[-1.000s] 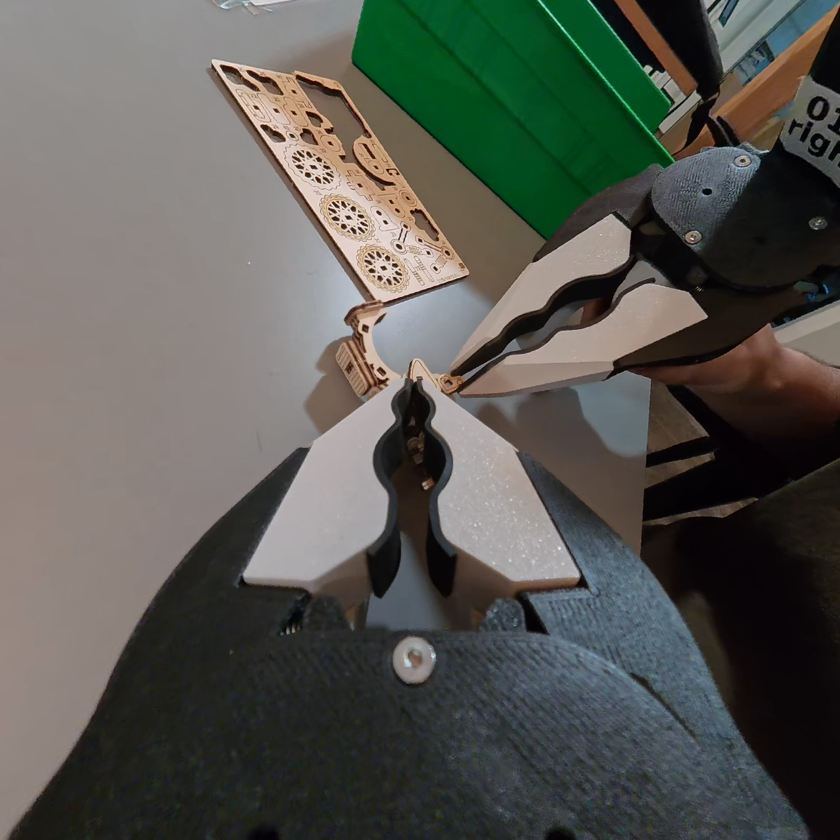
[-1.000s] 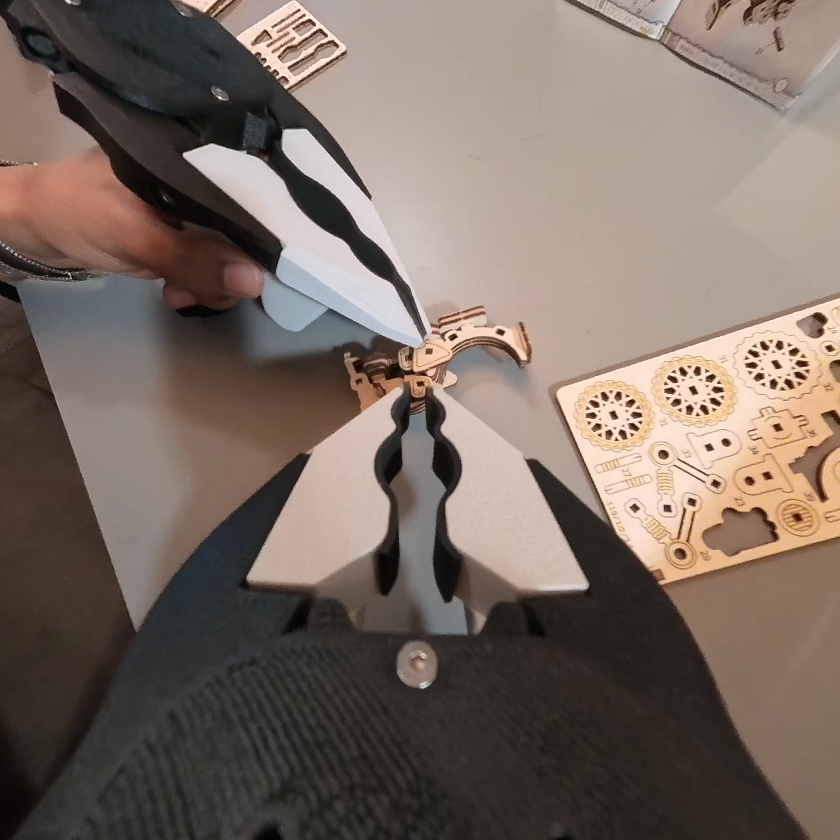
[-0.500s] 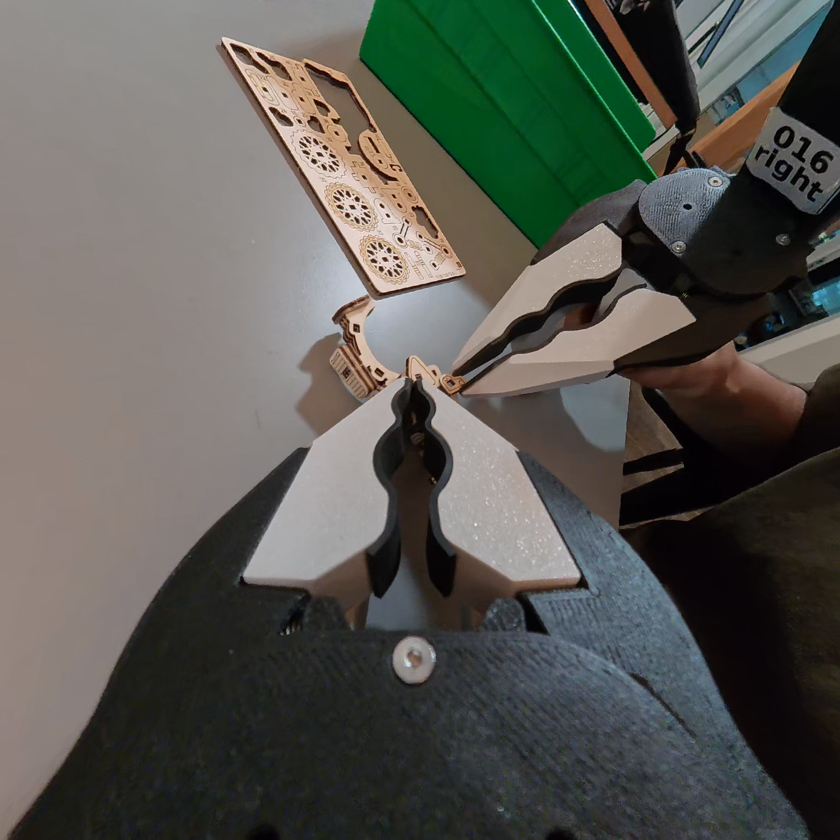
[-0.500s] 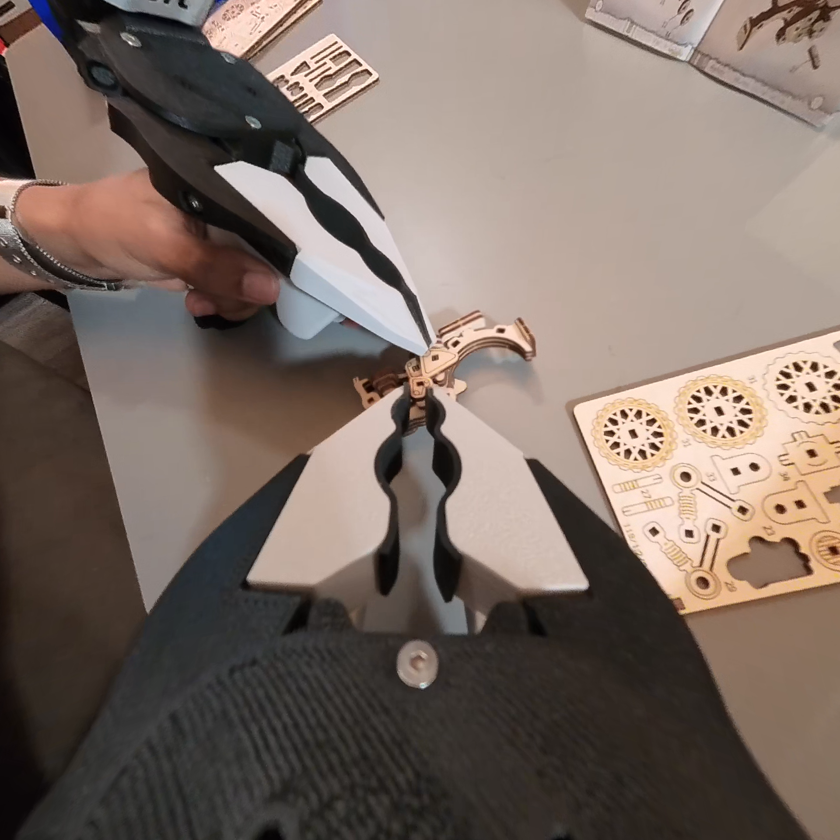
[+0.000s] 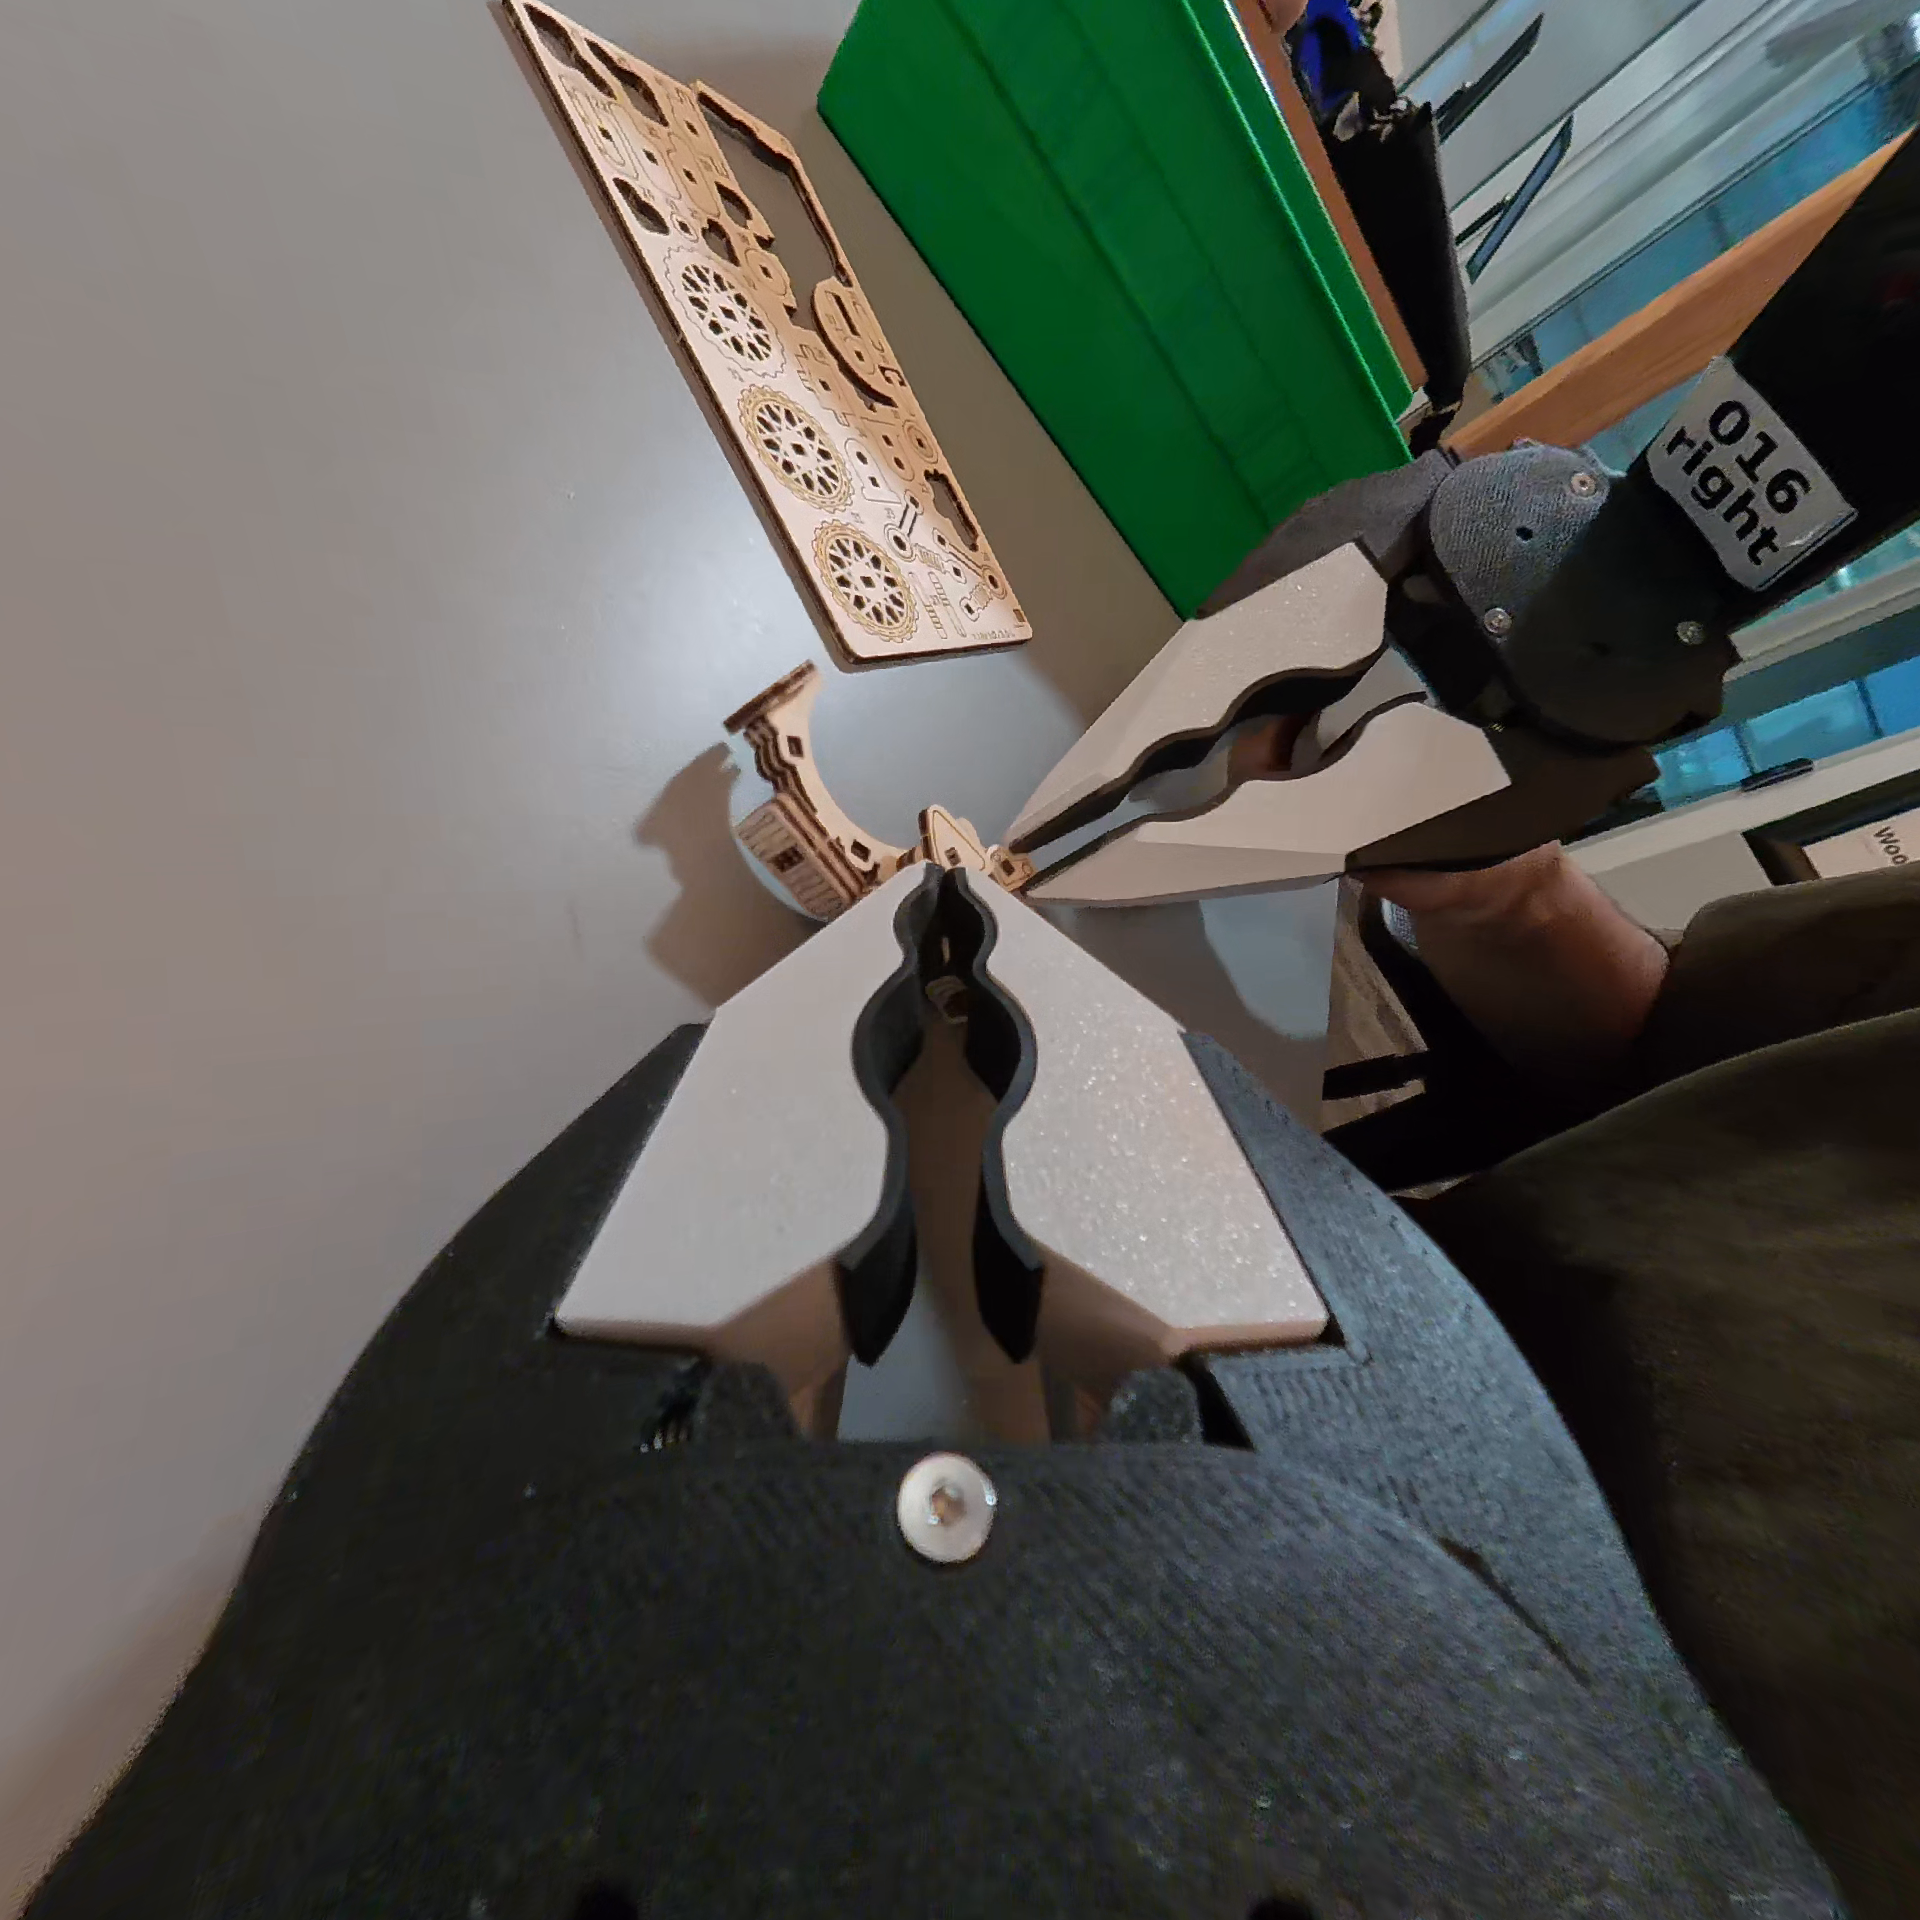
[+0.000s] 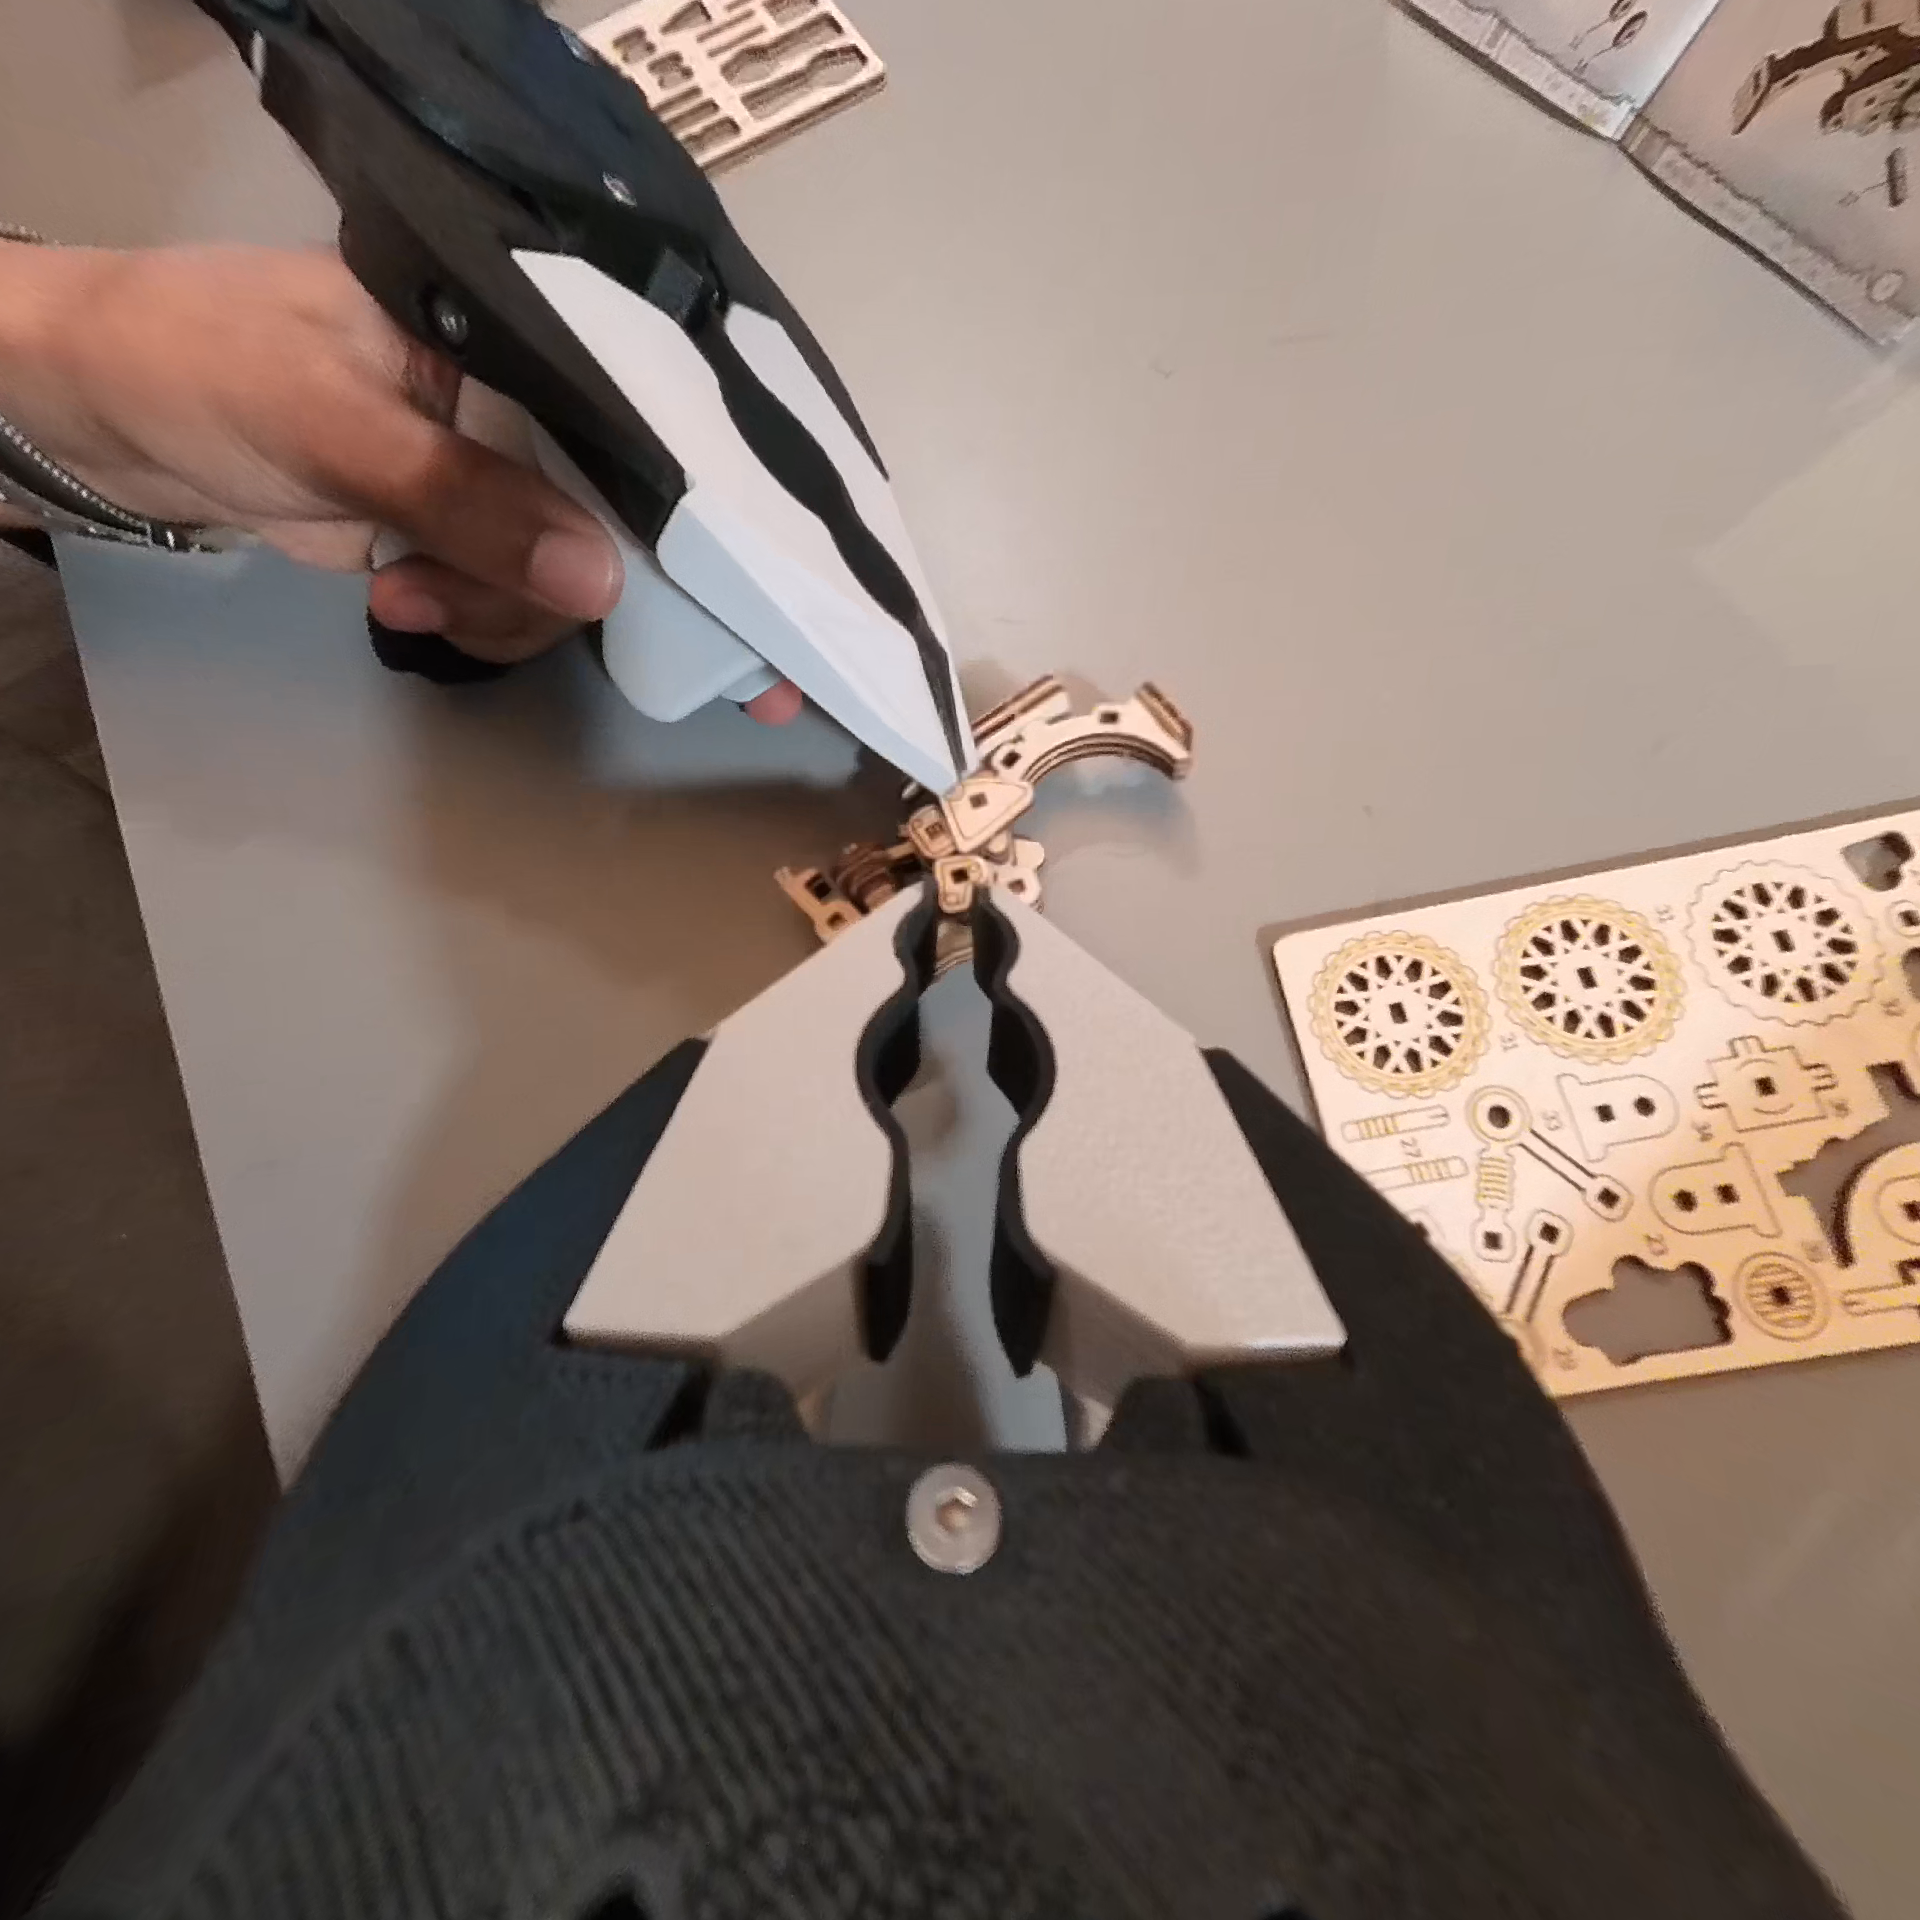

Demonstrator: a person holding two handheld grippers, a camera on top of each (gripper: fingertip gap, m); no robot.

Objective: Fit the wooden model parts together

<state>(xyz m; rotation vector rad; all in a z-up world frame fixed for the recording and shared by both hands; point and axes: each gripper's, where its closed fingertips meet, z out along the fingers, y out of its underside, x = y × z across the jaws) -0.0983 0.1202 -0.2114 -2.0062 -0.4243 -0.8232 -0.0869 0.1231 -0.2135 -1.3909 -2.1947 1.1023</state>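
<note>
Both tongs, left tongs (image 5: 943,881) and right tongs (image 6: 954,906), stay clamped on the wooden model (image 6: 1049,748), now nearer.

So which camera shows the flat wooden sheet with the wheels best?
The right wrist view: the flat wooden sheet of spoked wheels lies close, almost face-on, every cut-out clear. The left wrist view shows the sheet farther off and slanted.

The model piece (image 6: 1049,748) and the cut-out sheet (image 6: 1621,1060) are pale, matt wood, the table (image 5: 312,623) is smooth and grey, and the green box (image 5: 1091,260) looks like shiny plastic.
</note>
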